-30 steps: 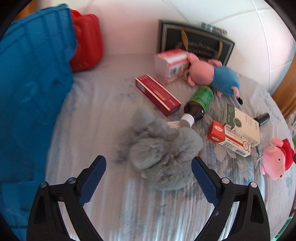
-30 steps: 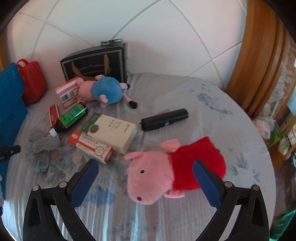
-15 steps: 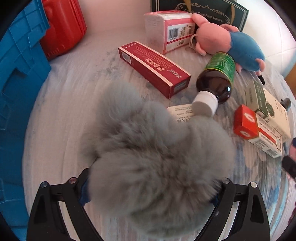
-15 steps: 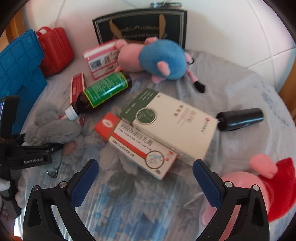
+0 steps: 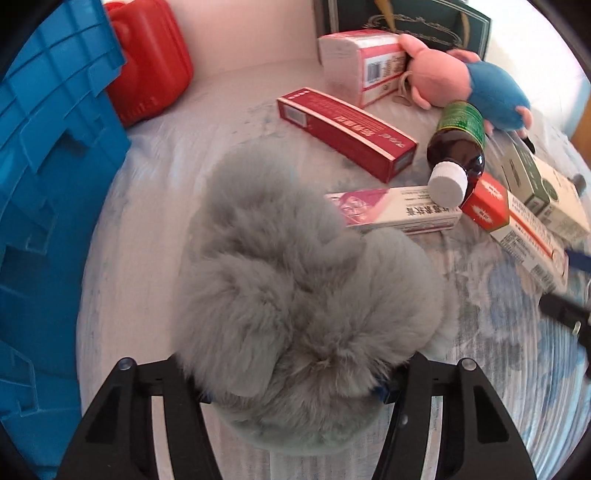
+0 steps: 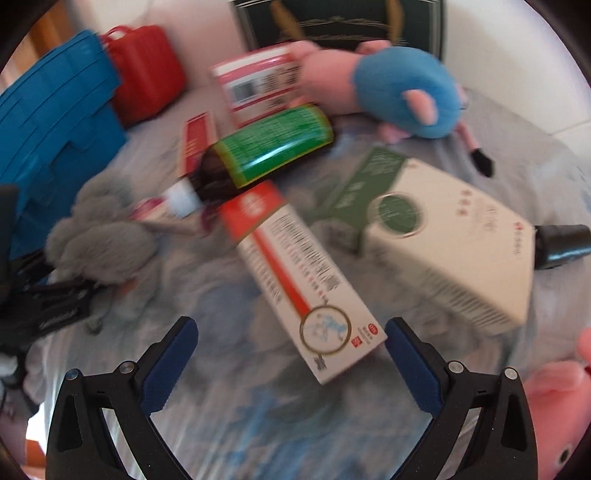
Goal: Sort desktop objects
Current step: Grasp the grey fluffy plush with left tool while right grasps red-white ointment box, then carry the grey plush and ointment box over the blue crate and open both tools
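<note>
A grey fluffy plush toy (image 5: 295, 295) lies on the pale cloth and fills the left wrist view. My left gripper (image 5: 291, 391) straddles its near end, jaws closing, and both pads are sunk in the fur. In the blurred right wrist view my right gripper (image 6: 291, 332) hangs wide, jaws closing slightly. The near end of a red-and-white medicine box (image 6: 295, 273) reaches between its fingers, which stay clear of it. A brown bottle (image 6: 269, 155) with a green label lies beyond that box, and a white-and-green box (image 6: 443, 236) to its right.
A blue crate (image 5: 48, 184) and a red case (image 5: 151, 62) stand at the left. A dark red box (image 5: 347, 133), a pink-white pack (image 5: 362, 62), a pig plush in blue (image 5: 480, 81) and a dark gift bag (image 5: 406, 18) lie behind. A pig plush in red (image 6: 554, 398) sits lower right.
My left gripper came down over the grey plush and narrowed onto it. My right gripper swung left from the red-dressed pig plush and sank over the red-and-white box.
</note>
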{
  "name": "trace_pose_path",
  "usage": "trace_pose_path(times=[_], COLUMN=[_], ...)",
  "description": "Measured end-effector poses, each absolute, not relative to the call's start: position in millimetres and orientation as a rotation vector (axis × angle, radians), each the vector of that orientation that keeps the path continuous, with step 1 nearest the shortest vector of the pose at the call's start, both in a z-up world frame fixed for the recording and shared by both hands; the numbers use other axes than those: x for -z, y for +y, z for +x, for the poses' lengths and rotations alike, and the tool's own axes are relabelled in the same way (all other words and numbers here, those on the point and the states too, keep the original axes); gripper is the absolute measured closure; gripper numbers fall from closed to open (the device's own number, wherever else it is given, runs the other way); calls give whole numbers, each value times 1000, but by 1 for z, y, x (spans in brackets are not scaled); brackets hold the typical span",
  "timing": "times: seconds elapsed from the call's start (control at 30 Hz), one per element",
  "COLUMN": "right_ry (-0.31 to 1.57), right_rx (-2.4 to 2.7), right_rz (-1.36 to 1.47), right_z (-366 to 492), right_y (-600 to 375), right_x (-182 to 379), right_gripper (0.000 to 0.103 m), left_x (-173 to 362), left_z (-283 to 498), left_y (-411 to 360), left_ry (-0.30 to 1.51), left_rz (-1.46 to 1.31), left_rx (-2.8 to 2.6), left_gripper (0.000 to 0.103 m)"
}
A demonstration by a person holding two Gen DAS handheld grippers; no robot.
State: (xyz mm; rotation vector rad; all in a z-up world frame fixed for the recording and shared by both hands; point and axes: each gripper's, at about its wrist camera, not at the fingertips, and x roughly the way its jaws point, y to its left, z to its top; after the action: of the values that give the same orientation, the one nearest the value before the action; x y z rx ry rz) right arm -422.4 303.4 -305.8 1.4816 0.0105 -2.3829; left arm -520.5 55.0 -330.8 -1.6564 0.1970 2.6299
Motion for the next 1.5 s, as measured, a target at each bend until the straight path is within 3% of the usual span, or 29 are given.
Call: trace_pose_path(times=[0.33, 0.37, 0.43, 0.57, 0.63, 1.07, 1.5], right_ry=[116, 125, 132, 187, 203, 127, 174], right_rx=[2459, 2457, 2446, 2446, 2439, 2494, 2653], right_rz=[1476, 1477, 1485, 1486, 1476, 1375, 994], right_z=[-435, -441, -448, -452, -448, -392, -305], right_y=[296, 294, 291, 278, 275, 286, 258], right_x=[301, 303, 308, 316, 315, 271, 133], right_gripper=[20, 23, 39, 50, 58, 62, 62], left_x=[337, 337, 337, 339, 338, 278, 138], left_z=[-535, -536, -535, -534, -532, -474, -376], left_y=[56, 55, 55, 56, 56, 73, 51], left_ry=[135, 126, 124, 106, 111, 125, 151], left_rz=[-1645, -1643, -1637, -1631, -1637, -1470, -1016], left_rx=[-2653, -2652, -2652, -2654, -2646, -2681, -2912], left_gripper=[44, 44, 44, 45, 50, 55, 55])
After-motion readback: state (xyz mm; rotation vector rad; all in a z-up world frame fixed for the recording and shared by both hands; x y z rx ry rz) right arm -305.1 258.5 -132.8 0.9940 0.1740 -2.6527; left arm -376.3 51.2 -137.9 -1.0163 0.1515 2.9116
